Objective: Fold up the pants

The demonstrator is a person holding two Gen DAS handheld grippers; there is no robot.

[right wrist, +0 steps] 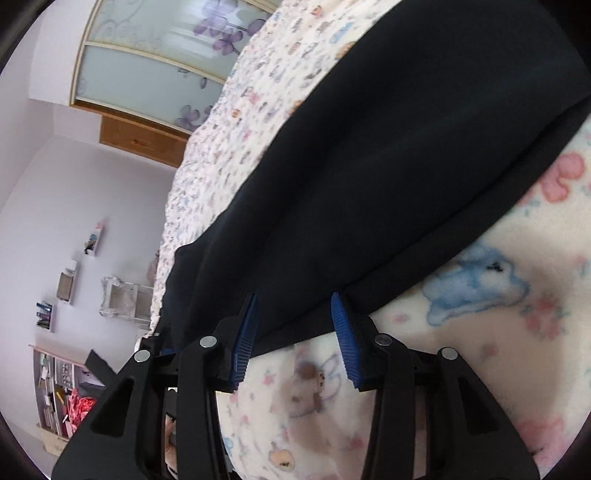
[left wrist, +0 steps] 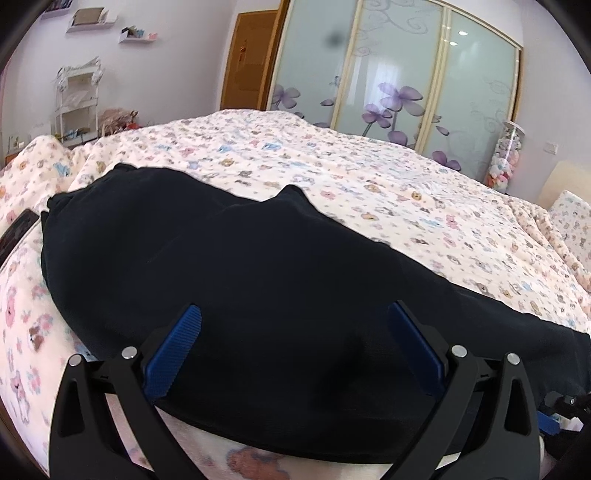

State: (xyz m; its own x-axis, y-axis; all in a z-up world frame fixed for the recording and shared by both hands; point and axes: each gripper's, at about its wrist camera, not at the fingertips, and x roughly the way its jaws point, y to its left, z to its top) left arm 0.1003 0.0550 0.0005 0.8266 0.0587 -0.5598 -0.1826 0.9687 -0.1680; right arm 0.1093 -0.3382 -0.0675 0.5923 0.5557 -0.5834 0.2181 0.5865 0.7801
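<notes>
Black pants [left wrist: 236, 273] lie spread flat on a bed with a cream bear-print blanket [left wrist: 332, 162]. My left gripper [left wrist: 293, 314] is open, its blue pads wide apart just over the near edge of the pants, nothing between them. In the right wrist view the pants [right wrist: 388, 166] run from the top right down to the gripper. My right gripper [right wrist: 293, 306] is open, its blue pads on either side of the pants' near edge, not closed on the cloth. A piece of the right gripper shows at the left view's lower right.
A wardrobe with frosted floral sliding doors [left wrist: 406, 74] stands behind the bed. A wooden door [left wrist: 251, 59], wall shelves [left wrist: 88, 18] and a white rack [left wrist: 77, 99] are at the back left. A dark flat object [left wrist: 18, 229] lies at the bed's left edge.
</notes>
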